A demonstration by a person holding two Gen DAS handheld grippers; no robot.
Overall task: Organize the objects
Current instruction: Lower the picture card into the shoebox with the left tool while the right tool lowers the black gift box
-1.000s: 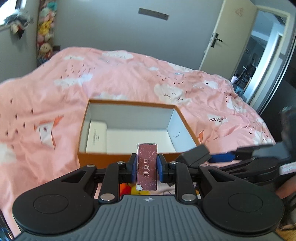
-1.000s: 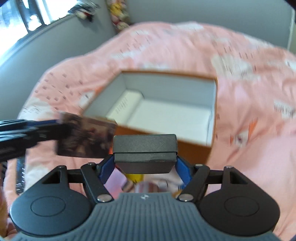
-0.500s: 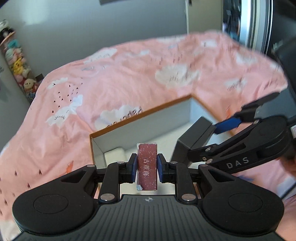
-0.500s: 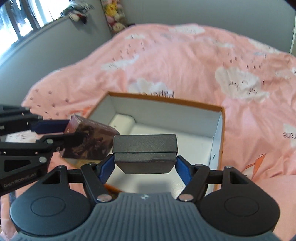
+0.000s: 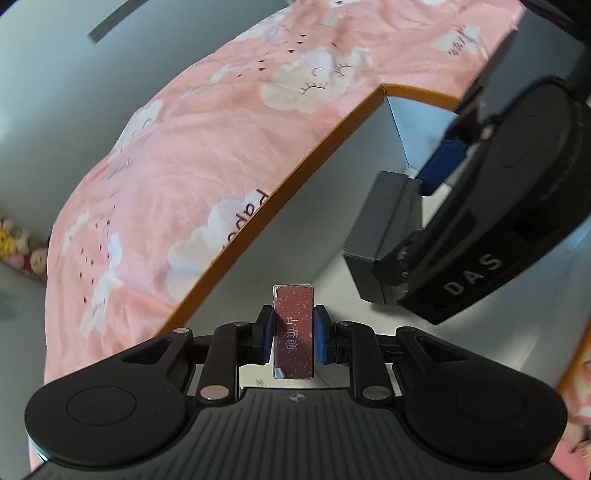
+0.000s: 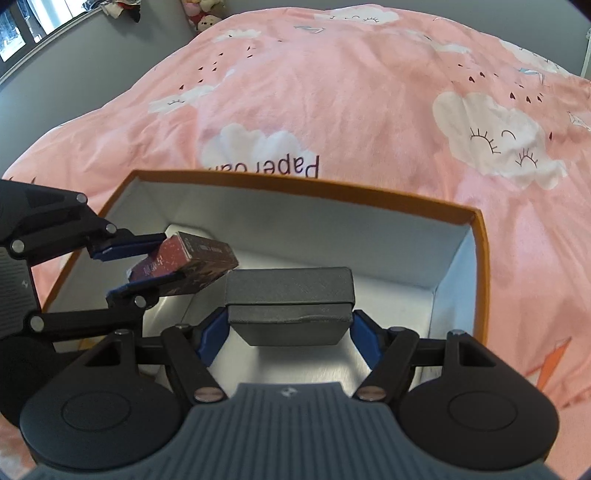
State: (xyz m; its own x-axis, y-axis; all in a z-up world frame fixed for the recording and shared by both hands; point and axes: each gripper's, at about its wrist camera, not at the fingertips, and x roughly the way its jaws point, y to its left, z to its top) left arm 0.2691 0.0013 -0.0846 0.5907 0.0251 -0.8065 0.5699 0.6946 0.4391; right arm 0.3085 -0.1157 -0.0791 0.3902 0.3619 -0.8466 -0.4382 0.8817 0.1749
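Note:
An open orange box [image 6: 480,243] with a white inside lies on the pink bed; its rim also shows in the left wrist view [image 5: 295,173]. My left gripper [image 5: 293,334] is shut on a small dark red box [image 5: 293,332] with white characters and holds it inside the orange box at its left side. In the right wrist view it [image 6: 147,266] holds the red box [image 6: 184,262] tilted. My right gripper [image 6: 290,325] is shut on a dark grey case [image 6: 290,295] over the box's middle. That case [image 5: 384,236] also shows in the left wrist view.
A pink cloud-print duvet [image 6: 369,92] covers the bed all around the box. A white flat item [image 6: 173,230] lies in the box's far left corner. Plush toys [image 6: 201,11] sit by the grey wall beyond the bed.
Both grippers have moved forward and down into the orange box with their loads. The left gripper has tilted, and the two grippers are now close together.

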